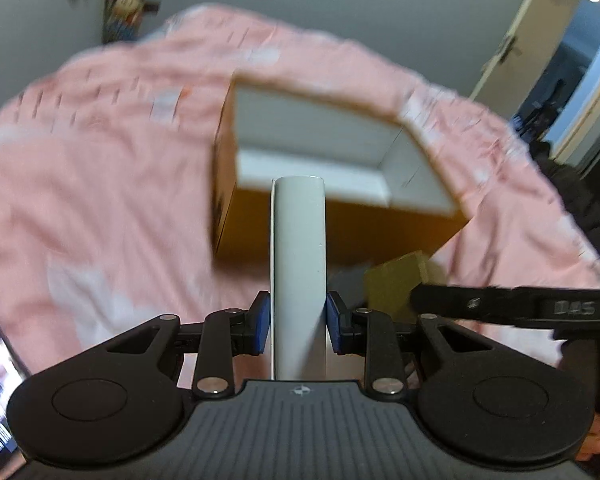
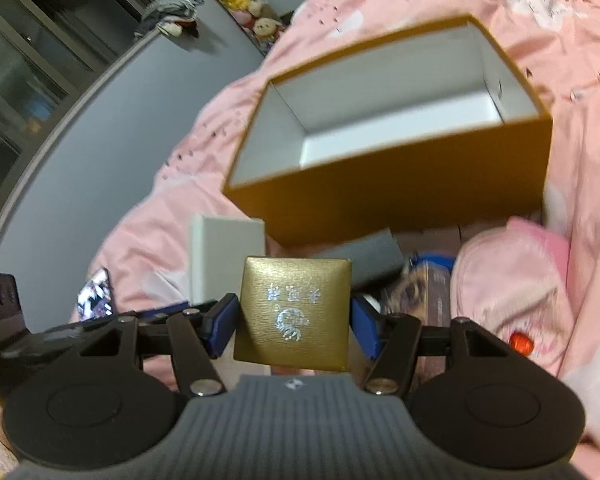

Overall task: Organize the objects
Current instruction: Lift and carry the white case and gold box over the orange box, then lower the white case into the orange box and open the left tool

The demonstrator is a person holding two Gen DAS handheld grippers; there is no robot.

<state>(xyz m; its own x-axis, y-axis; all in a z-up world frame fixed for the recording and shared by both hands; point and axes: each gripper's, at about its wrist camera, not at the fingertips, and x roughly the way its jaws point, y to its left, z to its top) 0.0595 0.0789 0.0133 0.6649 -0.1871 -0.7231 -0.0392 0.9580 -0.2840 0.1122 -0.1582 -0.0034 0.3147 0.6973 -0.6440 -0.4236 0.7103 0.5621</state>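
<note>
The left gripper [image 1: 299,322] clasps a slim white rigid box [image 1: 299,264], the right gripper [image 2: 294,322] a square gold cardboard box [image 2: 294,314] (light, stiff, probably slippery), both near the open orange box [image 2: 400,184].

Left wrist view close above bed [image 1: 100,200], facing open orange box [image 1: 340,236], right wrist view alongside, sharing that box [image 2: 400,196]

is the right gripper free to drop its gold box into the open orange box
Probably yes: the right gripper holds the small gold box just before the open orange cardboard box, whose white inside looks empty.
</note>
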